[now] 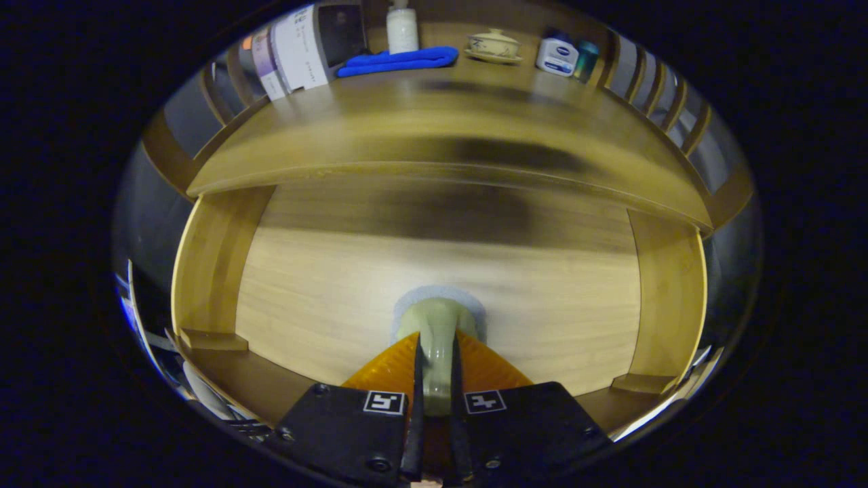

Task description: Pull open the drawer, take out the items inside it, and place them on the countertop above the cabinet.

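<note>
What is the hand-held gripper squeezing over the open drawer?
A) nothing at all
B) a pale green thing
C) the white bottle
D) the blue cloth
B: the hand-held gripper has both fingers pressed on a pale green thing above the drawer, while the blue cloth and white bottle sit far beyond on the countertop.
</note>
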{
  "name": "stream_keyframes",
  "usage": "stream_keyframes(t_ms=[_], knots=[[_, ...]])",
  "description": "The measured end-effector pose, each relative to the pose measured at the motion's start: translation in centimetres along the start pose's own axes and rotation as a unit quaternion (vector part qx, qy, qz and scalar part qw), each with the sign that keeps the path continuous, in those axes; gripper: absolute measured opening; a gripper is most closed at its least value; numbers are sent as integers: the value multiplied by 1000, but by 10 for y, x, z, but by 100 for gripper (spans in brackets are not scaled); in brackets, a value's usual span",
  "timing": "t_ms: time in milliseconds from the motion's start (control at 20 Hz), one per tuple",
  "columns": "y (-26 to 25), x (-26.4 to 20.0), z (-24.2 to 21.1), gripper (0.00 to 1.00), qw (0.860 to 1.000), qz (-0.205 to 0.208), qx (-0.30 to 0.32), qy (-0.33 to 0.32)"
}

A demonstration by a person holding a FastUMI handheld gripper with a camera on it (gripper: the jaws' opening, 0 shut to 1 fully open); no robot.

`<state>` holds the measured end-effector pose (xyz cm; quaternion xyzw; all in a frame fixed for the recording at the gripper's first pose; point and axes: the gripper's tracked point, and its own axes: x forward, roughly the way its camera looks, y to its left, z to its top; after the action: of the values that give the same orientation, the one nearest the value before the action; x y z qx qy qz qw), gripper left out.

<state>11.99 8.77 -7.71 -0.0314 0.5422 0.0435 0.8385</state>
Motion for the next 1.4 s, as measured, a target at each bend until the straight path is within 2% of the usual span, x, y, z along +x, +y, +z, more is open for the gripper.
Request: stream_keyframes(t_ms=[600, 800, 1000, 1400], knots=[[-38, -98, 50, 19, 997, 6, 9, -79], [-38, -119, 85, 19, 995, 6, 9, -102], [-38, -121, 119, 19, 994, 1, 13, -107], [-27, -93, 181, 19, 995, 1, 27, -96]])
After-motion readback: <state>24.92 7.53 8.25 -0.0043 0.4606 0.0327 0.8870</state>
